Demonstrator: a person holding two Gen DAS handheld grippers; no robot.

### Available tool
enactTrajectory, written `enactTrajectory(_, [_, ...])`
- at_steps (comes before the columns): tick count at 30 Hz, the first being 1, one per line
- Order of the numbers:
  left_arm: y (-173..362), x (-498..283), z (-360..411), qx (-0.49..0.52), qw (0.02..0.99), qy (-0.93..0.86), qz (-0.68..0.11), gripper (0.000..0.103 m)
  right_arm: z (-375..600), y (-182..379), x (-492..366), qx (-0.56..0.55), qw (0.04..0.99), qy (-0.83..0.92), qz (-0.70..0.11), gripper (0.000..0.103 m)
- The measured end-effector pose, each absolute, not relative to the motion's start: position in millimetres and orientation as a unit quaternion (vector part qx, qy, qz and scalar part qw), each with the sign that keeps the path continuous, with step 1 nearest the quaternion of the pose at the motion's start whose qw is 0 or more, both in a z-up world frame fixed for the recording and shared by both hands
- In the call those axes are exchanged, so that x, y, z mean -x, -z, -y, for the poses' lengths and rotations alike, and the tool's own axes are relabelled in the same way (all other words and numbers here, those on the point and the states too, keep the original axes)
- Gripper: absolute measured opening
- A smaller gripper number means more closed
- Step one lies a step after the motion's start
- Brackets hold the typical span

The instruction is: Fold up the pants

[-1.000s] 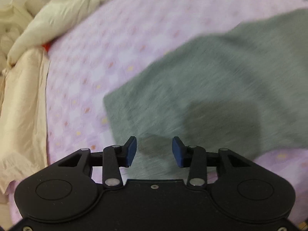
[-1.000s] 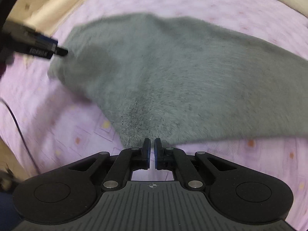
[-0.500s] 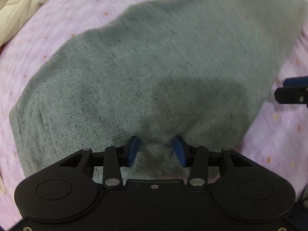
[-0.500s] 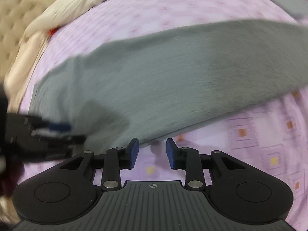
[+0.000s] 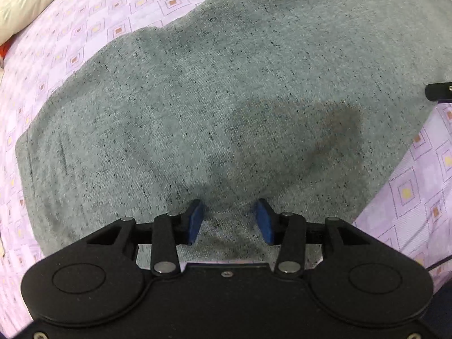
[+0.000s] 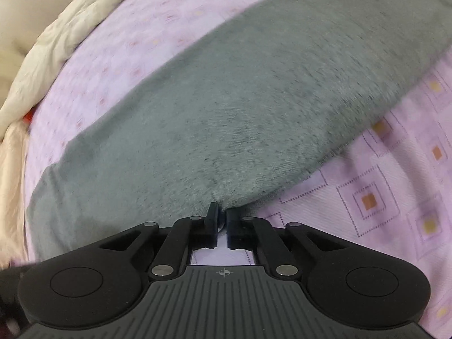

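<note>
Pinching the near edge of the grey pants (image 6: pixel 240 118), the right gripper (image 6: pixel 222 220) is closing, its jaws almost together with a fold of cloth between them. The left gripper (image 5: pixel 229 220) points down onto the pants (image 5: pixel 226 99), jaws spread, fabric bunched between the blue pads. The pants lie flat on the lilac patterned sheet (image 6: pixel 395 183), long axis running from near left to far right. A cream quilt (image 6: pixel 56 45) lies beyond.

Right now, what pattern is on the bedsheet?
Lilac bedsheet with nested squares, orange or yellow centres; sharpest in the left wrist view.
</note>
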State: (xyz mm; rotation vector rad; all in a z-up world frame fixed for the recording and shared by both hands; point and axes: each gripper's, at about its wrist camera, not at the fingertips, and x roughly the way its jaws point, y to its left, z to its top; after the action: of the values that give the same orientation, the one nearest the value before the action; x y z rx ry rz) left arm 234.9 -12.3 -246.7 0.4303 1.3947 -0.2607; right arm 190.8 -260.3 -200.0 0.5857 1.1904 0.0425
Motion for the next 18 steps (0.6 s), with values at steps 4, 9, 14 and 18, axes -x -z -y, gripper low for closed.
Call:
enactTrajectory(4, [222.1,-224.5,29.2,-0.213,0.757,0.115,-0.607,0.049,293.2,169.4,-167.1,-0.241,0.834,-0.047,-0.493,0.026])
enactTrajectory(9, [210.0,-221.1,64.4,-0.196,0.788,0.095,-0.576,0.049,369.3,157.9,-157.4,-0.203,0.869,0.015,-0.451,0.032])
enactTrajectory(14, [225.9,-226.2,85.4,-0.163,0.784,0.076,-0.594,0.050,461.4,161.6,-162.4,-0.211,0.867,0.126,-0.434,0.040])
enactTrajectory(18, [250.1,-219.0,94.0,-0.178,0.771,0.049,-0.610,0.049,528.2,171.6,-163.1,-0.266,0.854,0.178,-0.411,0.040])
